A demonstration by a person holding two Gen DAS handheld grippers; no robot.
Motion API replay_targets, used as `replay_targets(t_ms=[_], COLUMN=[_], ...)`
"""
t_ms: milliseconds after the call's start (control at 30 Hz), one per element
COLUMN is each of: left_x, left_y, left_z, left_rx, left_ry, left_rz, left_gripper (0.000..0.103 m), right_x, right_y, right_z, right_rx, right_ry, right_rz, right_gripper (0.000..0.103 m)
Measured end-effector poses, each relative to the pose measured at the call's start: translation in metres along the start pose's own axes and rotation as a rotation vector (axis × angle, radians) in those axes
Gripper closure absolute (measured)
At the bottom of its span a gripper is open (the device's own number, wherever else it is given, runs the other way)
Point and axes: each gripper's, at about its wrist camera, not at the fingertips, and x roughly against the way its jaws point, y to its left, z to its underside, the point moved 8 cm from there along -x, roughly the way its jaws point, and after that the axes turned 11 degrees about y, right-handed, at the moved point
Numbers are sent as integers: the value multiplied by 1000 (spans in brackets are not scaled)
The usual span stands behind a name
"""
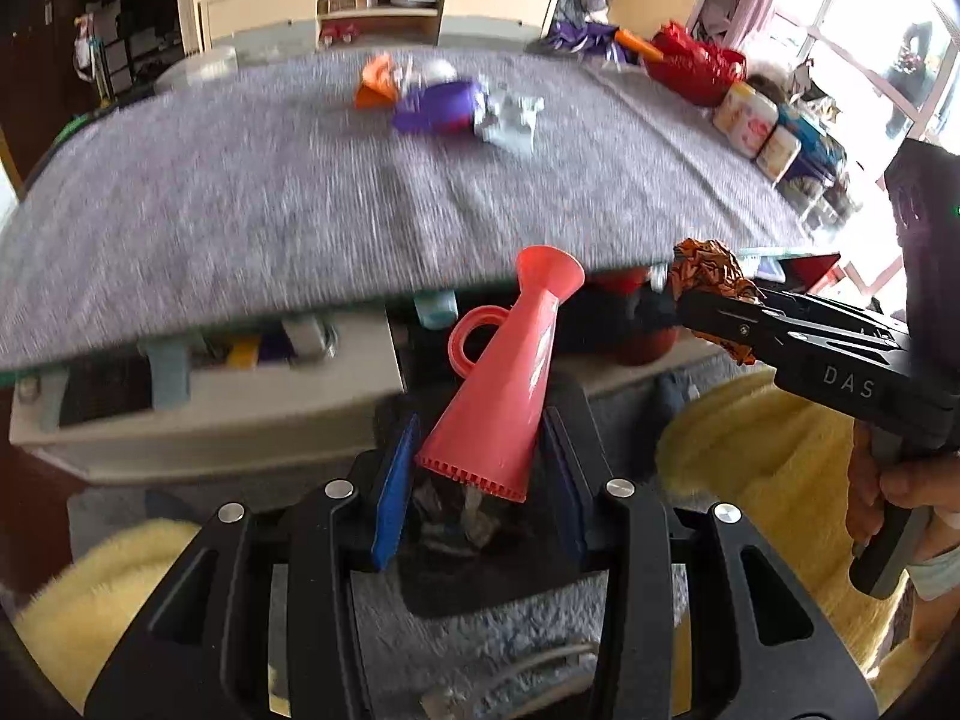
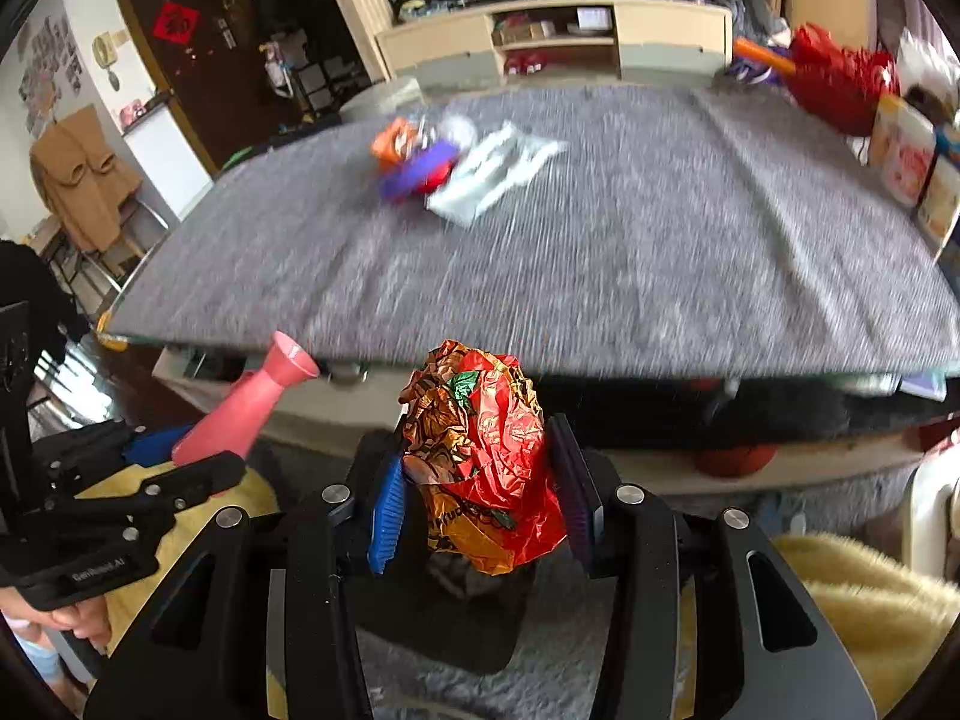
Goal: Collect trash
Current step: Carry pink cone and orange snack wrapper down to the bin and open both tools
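Grey woven cloth covers a long table [image 2: 600,252] in a cluttered living room, with both grippers held low in front of its near edge, above a grey rug and yellow fluffy cushions.

Clamped between the blue pads of the right gripper [image 2: 480,498] is a crumpled foil wrapper [image 2: 480,456], red and orange with green flecks. It bulges above and below the closed jaws. From the left camera the same wrapper [image 1: 711,276] shows at the tip of the right gripper [image 1: 720,306], off to the right.

Squeezed between the blue pads of the left gripper [image 1: 480,474] is a pink plastic funnel-shaped piece [image 1: 510,384], wide ribbed end nearest the camera, flared narrow mouth pointing up toward the table edge, with a ring handle on its left side. The right camera sees this pink piece [image 2: 252,408] at lower left.

Farther back, near the middle of the cloth, more litter lies in a blurred cluster: an orange wrapper [image 2: 393,141], a purple packet [image 2: 420,171] and a pale crinkled bag [image 2: 492,171], touching one another.

Along the table's right edge stand a red bag [image 2: 840,78] and printed cartons [image 2: 906,162]. A cream shelving unit [image 2: 558,39] lines the far wall.
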Motion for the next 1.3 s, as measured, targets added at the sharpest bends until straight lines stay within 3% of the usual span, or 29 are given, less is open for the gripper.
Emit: replay_targets(t_ms=[433,733,900,1067,1200,1267,1300], left_x=[-71,-90,-93,-90,-87,-85,-84], left_y=[-4,1,2,7,12,15,15], left_z=[63,70,69,67,64,63,62], left_rx=[67,73,86,94,107,113,114], left_ry=[166,215,225,214,206,203,201], left_rz=[25,16,23,6,-8,-18,-19], left_gripper=[68,68,68,47,28,21,19], right_x=[-67,-86,-92,-88,-84,-80,-77], right_y=[8,8,7,-1,-11,-17,-20], right_z=[59,67,65,58,53,50,48], right_rx=[-19,-34,-63,-98,-119,-127,-134], right_ry=[173,241,262,238,218,207,192], right_rz=[-6,-20,-46,-38,1,22,34], right_gripper=[58,58,51,25,21,10,10])
